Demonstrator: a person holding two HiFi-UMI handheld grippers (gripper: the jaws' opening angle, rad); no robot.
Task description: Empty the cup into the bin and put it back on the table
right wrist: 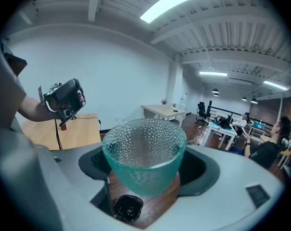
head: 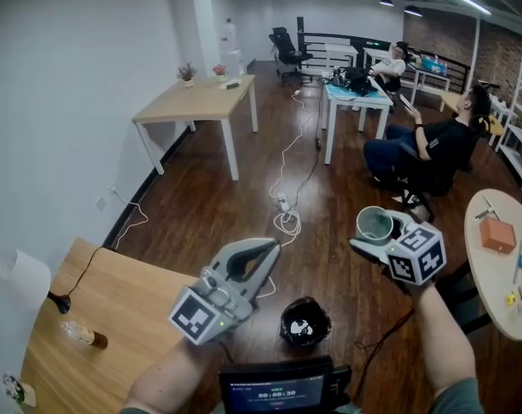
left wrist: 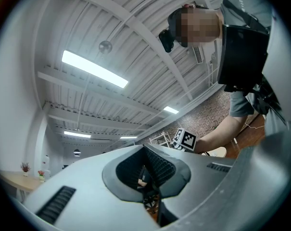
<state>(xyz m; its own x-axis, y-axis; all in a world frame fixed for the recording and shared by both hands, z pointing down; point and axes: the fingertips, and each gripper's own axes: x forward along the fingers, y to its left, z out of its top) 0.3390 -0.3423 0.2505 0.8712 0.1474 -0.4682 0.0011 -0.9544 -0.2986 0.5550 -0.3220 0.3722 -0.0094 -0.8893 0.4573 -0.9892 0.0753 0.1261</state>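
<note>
Tabletop [head: 114,317] of pale wood fills the head view's lower left corner. Just right of it the left gripper [head: 262,250] hangs over the dark floor with its fingers brought together at the tips and nothing between them. Its own view confirms this: the two ribbed pads [left wrist: 159,165] meet around a small hollow, and it points up at the ceiling.

Further right, the black bin [head: 305,322] stands on the floor with white scraps inside.

Right of the bin and held in the air is the right gripper [head: 388,234], clamped on the cup [head: 374,224]. The cup is upright with its mouth up.

From the head view only the cup's rim and inside show. The right gripper view adds the rest: the cup [right wrist: 144,153] is teal, dimpled glass that sits squarely between the fingers. One pad [right wrist: 99,162] presses its left wall and the other its right, with the rim rising above them. That view also shows the bin [right wrist: 127,207] through the gap below the cup's base.

At the far right edge of the head view stands a round table [head: 493,291].
</note>
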